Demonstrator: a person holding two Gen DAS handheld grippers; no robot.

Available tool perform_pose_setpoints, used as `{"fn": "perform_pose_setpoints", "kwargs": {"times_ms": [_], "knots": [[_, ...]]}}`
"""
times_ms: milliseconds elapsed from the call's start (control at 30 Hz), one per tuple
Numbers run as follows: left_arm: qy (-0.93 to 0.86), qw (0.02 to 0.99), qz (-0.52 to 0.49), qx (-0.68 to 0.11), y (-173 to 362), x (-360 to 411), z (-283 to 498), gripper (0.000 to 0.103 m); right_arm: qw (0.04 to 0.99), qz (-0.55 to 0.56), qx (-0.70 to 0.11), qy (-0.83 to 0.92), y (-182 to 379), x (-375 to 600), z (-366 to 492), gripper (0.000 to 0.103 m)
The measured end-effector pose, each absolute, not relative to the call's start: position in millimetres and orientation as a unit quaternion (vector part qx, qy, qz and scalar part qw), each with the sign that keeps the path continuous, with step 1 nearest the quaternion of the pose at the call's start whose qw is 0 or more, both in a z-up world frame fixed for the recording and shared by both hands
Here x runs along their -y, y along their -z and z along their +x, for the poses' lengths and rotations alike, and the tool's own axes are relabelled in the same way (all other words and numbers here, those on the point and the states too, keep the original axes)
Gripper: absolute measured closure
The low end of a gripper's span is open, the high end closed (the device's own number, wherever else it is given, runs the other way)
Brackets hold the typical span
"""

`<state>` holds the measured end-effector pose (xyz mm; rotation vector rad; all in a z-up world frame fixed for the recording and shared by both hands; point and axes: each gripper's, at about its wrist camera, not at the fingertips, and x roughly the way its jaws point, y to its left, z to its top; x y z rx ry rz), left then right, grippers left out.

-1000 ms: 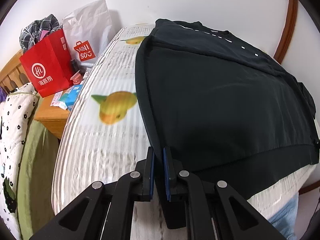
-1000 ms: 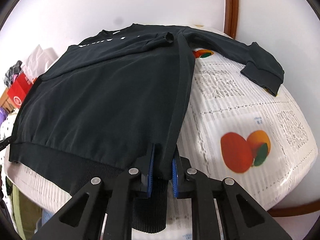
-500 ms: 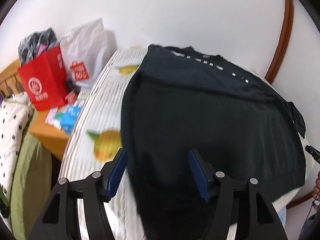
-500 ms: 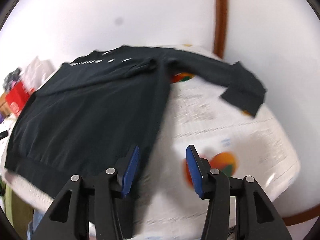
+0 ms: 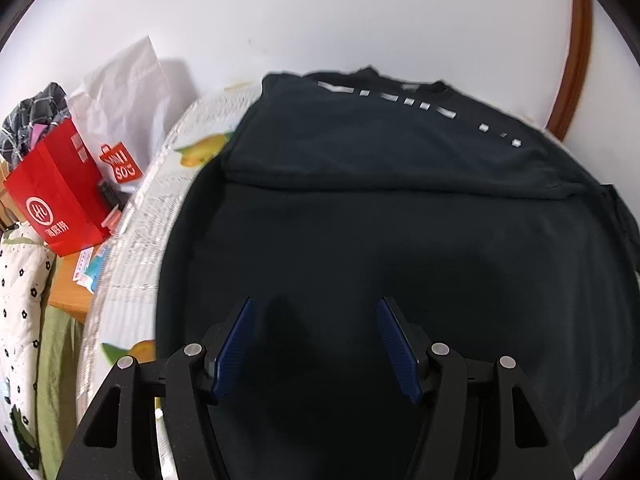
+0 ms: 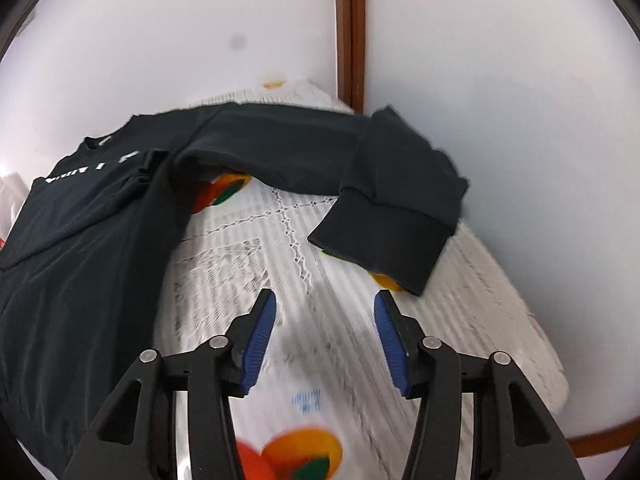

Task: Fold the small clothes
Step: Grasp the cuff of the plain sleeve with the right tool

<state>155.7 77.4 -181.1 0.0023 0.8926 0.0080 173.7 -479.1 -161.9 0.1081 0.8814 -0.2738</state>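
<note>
A black sweatshirt [image 5: 380, 220] with white lettering near the collar lies flat on the white fruit-print bed cover [image 5: 160, 208]. One sleeve is folded across its chest. My left gripper [image 5: 314, 304] hovers over the shirt's body, open, with nothing between its blue pads. In the right wrist view the sweatshirt [image 6: 80, 240] lies at the left. Its other sleeve [image 6: 300, 148] stretches out to the right, bent down at the cuff [image 6: 380, 240]. My right gripper [image 6: 325, 296] is over the bare bed cover [image 6: 248, 264] just short of that cuff; its jaws are opening and hold nothing.
A red paper bag [image 5: 56, 200] and a white shopping bag [image 5: 124, 112] stand on a wooden nightstand [image 5: 68, 288] left of the bed. A flower-print quilt [image 5: 20, 292] lies below them. The white wall with brown wooden trim [image 6: 350, 32] rises right behind the bed.
Both grippers let go of the sweatshirt's bottom corners and opened. The left one moved right over the shirt's body. The right one swung right over bare cover near the outstretched sleeve.
</note>
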Motion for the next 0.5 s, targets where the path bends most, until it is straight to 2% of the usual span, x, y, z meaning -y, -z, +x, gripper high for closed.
{"fn": "perform_pose_setpoints", "kwargs": {"times_ms": [400,467,500], "knots": [[-0.004,0.904,-0.008,-0.427,197.2,-80.0,164.7,0.038,0.889,0.012,-0.426,0.167,180.0,488.6,221.8,0.050],[-0.004,0.905,-0.008,-0.426,197.3,-79.5,167.0,0.038,0.890,0.012,-0.422,0.173,180.4,490.1,224.1,0.058],[-0.003,0.905,-0.010,-0.426,197.3,-80.2,167.1,0.039,0.891,0.008,-0.418,0.178,181.0,490.9,224.0,0.067]]}}
